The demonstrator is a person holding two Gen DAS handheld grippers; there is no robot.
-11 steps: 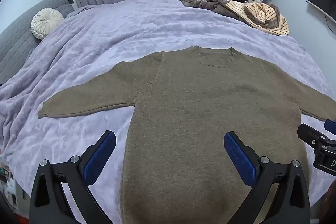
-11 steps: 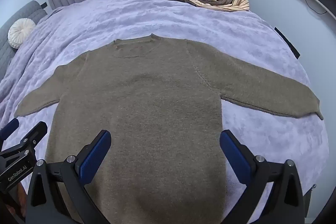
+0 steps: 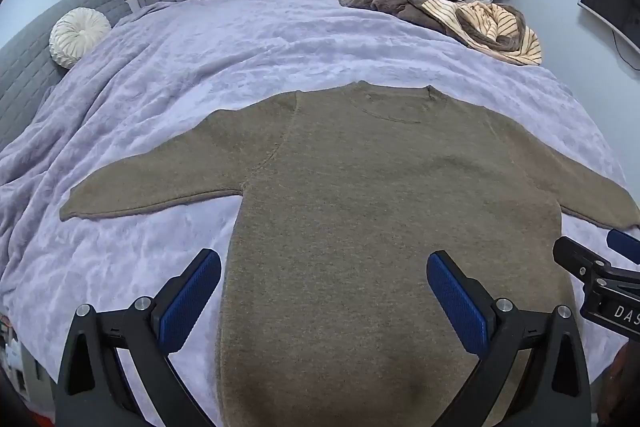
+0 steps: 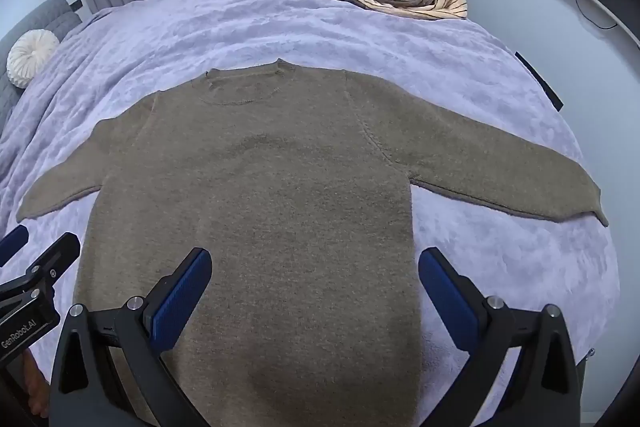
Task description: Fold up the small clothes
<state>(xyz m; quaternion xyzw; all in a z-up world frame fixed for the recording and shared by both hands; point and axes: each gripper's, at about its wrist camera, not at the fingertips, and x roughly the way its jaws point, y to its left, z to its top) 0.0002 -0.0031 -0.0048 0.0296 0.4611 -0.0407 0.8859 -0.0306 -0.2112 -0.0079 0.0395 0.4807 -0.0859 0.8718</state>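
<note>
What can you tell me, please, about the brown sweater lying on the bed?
The brown sweater is a plain, fuzzy-looking knit with a round ribbed neckline and long sleeves. It lies flat and unfolded on the lavender blanket, neckline toward the far side, both sleeves spread outward, hem nearest the cameras. Nothing grips it; only the blanket beneath touches it.

The sweater [image 3: 360, 207] lies flat on the bed [image 3: 240, 39], sleeves spread sideways. A clothes pile [image 3: 448, 15] sits behind it, right; a cushion [image 3: 78, 35] far left.

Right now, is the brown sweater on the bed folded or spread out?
Spread out. The brown sweater lies flat on the purple blanket, both sleeves stretched to the sides, neckline away from the cameras, no fold visible.
</note>
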